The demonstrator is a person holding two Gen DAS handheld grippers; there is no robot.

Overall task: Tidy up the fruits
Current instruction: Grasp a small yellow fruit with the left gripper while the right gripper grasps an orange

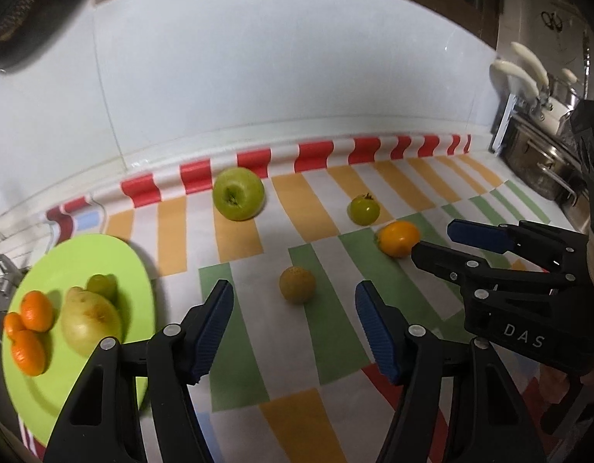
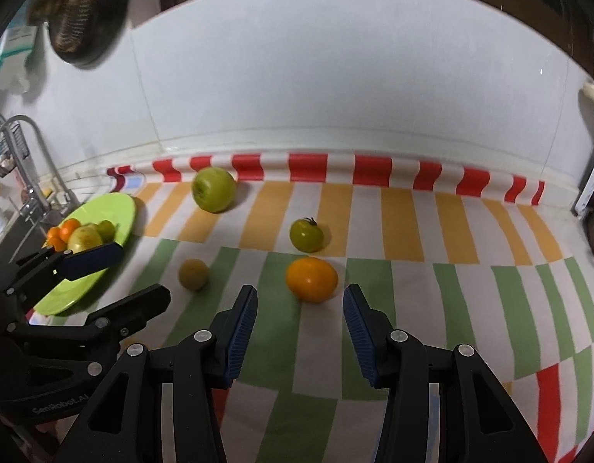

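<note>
**Both grippers empty over the striped cloth, four fruits loose on it**

Your left gripper [image 1: 293, 332] hangs over the near part of the worktop with its jaws apart and nothing between the blue pads. Just past its fingertips, a small dull yellow-brown round fruit [image 1: 297, 284] sits alone on a green stripe of the striped cloth [image 1: 235, 347].

Your right gripper [image 2: 300, 332] is beside it, on the right, jaws likewise released and empty. The orange-coloured tomato [image 2: 311, 279] lies just beyond its fingertips, lined up with the gap but not touched by either pad.

A little farther back, near the orange one, a small green tomato [image 2: 306, 235] with a dark stem rests where the green stripes meet the orange stripes. Farther still, a green apple [image 1: 239, 193] lies close against the red-striped back edge of the worktop, below the white wall [image 1: 277, 69], with its stem hollow turned toward you.

At the left end of the worktop, a lime-green plate [image 1: 104, 254] holds three small mandarins [image 1: 28, 330] on its left side, a pale yellow pear [image 1: 90, 320] in the middle, and a small green fruit [image 1: 102, 285] touching the pear behind it. Beyond the plate's left rim, a tap [image 2: 26, 162] rises over the sink. At the right end, steel pots [image 1: 544, 162] stand off the cloth.
</note>
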